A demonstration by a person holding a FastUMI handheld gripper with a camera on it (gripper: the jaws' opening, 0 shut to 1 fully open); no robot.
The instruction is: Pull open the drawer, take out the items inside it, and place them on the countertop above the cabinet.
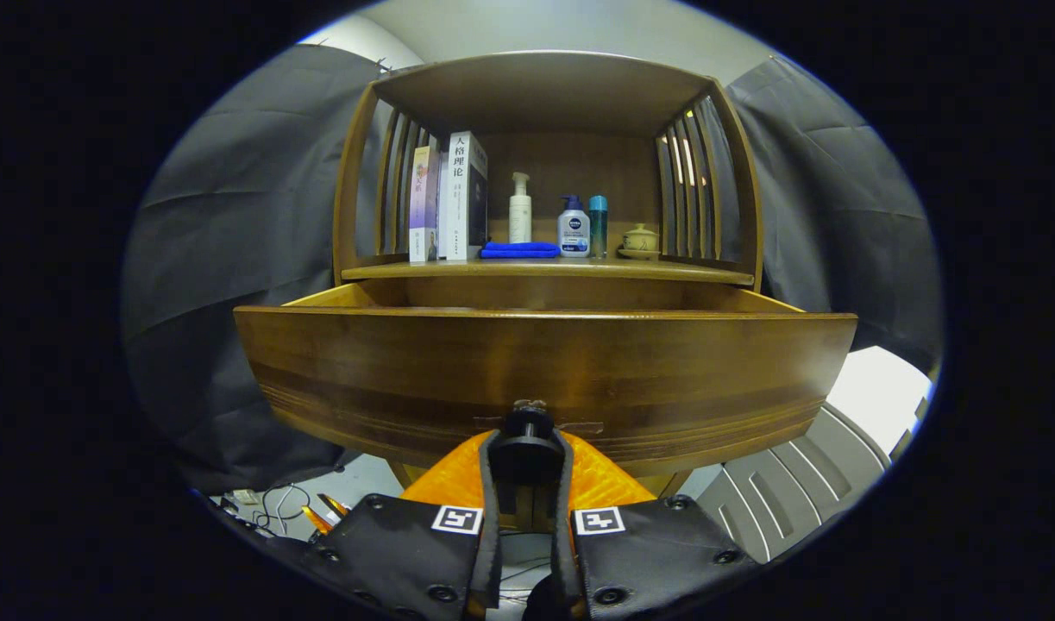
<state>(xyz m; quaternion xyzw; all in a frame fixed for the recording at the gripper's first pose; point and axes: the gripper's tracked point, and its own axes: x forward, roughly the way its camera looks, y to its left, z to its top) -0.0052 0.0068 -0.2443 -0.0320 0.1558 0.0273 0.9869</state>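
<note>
The gripper (527,435) is closed narrowly on the knob (528,420) at the bottom middle of the drawer (544,371) front, with both fingers pressing its sides. The drawer stands pulled out from the cabinet toward the gripper, its front panel just beyond the fingertips, and its inside is hidden behind that panel. Above the drawer, on the countertop (549,270), stand 2 books (451,198), a blue cloth (519,250), 3 bottles (573,226) and a small lidded pot (640,240).
</note>
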